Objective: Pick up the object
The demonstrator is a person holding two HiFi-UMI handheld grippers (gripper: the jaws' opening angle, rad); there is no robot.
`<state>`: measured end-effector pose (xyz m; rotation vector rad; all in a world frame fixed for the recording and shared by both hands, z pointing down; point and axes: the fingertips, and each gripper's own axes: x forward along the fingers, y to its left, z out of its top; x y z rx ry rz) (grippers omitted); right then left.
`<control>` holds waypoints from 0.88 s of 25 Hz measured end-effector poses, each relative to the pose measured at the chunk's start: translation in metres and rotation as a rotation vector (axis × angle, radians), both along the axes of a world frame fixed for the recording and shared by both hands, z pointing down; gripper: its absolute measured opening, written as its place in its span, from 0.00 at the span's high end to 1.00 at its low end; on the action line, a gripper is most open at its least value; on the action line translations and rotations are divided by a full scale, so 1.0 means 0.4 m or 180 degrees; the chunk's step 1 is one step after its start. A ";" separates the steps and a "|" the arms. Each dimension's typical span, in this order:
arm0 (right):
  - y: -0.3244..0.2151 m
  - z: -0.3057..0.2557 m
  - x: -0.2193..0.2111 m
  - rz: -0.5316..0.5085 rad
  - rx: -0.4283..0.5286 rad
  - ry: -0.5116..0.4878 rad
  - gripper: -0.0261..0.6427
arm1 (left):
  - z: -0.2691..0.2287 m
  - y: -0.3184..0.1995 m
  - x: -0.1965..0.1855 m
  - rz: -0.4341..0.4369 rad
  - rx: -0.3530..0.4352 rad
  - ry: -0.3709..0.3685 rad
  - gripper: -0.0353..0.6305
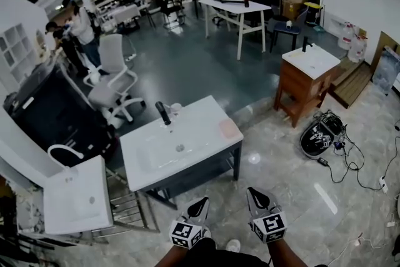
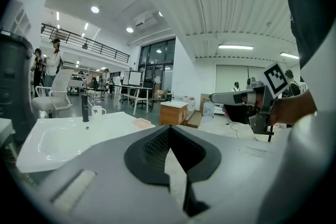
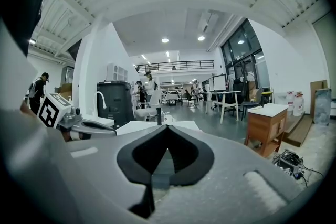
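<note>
Pink pad (image 1: 229,129) lies flat at the right end of the white washbasin table (image 1: 206,112). Its long axis runs roughly along that short edge; which way it faces is too small to tell. White mug (image 1: 174,109) stands upright at the far edge, just beside the black faucet (image 1: 163,112).

Room: glossy tiled floor (image 1: 294,197), wooden cabinet (image 1: 303,87) to the right, white office chair (image 1: 115,81) behind the table.

Left gripper (image 1: 201,203) and right gripper (image 1: 255,194) are side by side, well short of the table. Both have their 2 jaws closed tip to tip, holding and touching nothing.
</note>
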<state>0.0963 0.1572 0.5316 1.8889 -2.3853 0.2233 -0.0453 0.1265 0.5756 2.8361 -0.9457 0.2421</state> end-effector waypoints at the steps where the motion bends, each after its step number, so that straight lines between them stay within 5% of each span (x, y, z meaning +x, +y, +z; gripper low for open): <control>1: -0.009 -0.002 -0.001 -0.0015 -0.0022 -0.0019 0.96 | 0.000 -0.009 0.000 -0.0022 -0.0008 -0.0003 0.92; 22: -0.434 -0.046 -0.041 -0.0164 0.0045 0.0140 0.96 | -0.035 -0.413 -0.020 -0.0122 0.0032 0.0128 0.92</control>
